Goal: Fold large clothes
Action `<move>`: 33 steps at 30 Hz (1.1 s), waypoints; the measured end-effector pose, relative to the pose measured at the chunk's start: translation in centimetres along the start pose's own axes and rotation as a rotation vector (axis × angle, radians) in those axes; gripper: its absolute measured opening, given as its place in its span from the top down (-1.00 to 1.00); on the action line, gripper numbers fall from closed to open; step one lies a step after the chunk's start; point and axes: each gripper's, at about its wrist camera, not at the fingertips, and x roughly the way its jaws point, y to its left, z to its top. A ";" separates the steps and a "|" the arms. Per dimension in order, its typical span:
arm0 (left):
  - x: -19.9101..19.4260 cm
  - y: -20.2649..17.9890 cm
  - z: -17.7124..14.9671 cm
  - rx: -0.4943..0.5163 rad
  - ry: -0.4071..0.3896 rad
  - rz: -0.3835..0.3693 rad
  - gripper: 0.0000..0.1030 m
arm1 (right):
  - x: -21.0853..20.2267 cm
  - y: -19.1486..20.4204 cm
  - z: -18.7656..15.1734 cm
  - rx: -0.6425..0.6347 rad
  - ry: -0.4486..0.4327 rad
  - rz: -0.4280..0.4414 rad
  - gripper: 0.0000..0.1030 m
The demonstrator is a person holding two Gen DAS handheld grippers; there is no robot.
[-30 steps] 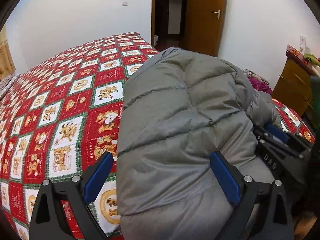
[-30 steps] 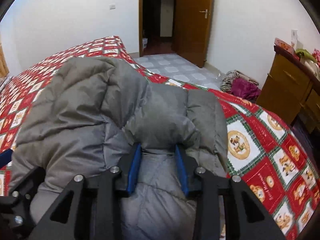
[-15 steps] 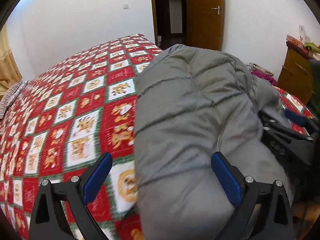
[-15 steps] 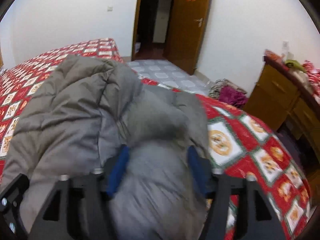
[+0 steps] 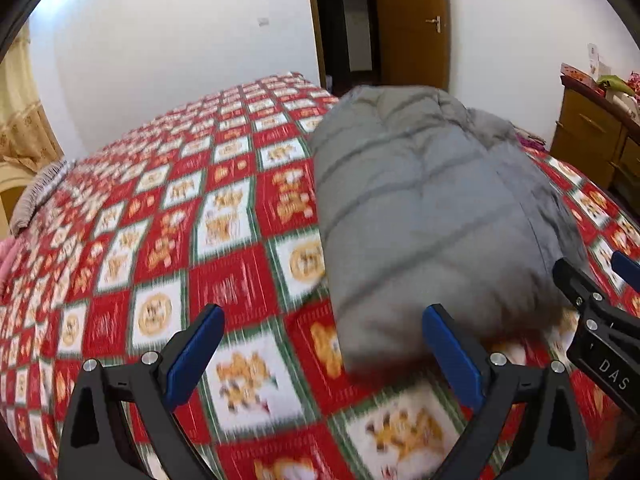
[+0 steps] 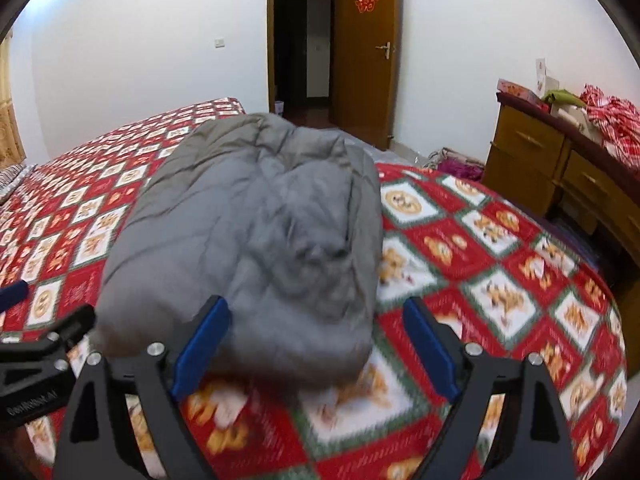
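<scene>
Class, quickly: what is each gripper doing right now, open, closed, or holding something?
Left gripper: open, holding nothing.
Right gripper: jaws just opened, holding nothing; grey padded jacket lies free ahead.

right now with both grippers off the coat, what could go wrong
1. The puffy grey coat lies folded with nothing pressing it; both the left gripper and the right gripper, whose jaws have just been opening, stand open and clear, so the fold may spring apart.
2. The coat's near end sits close to the near edge of the bed, so a nudge could drag it off.
</scene>
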 end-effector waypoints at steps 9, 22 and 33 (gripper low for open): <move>-2.6 -0.1 -4.0 -0.017 0.083 -0.036 -0.93 | -2.5 0.4 -2.5 0.011 0.105 0.031 -0.90; -11.2 0.6 -4.5 -0.026 -0.100 -0.037 -0.93 | -10.1 1.6 -1.3 0.013 -0.030 0.062 -0.97; -18.1 0.1 -3.6 -0.042 -0.326 0.025 -0.93 | -16.4 0.1 -0.4 0.022 -0.247 0.113 -1.00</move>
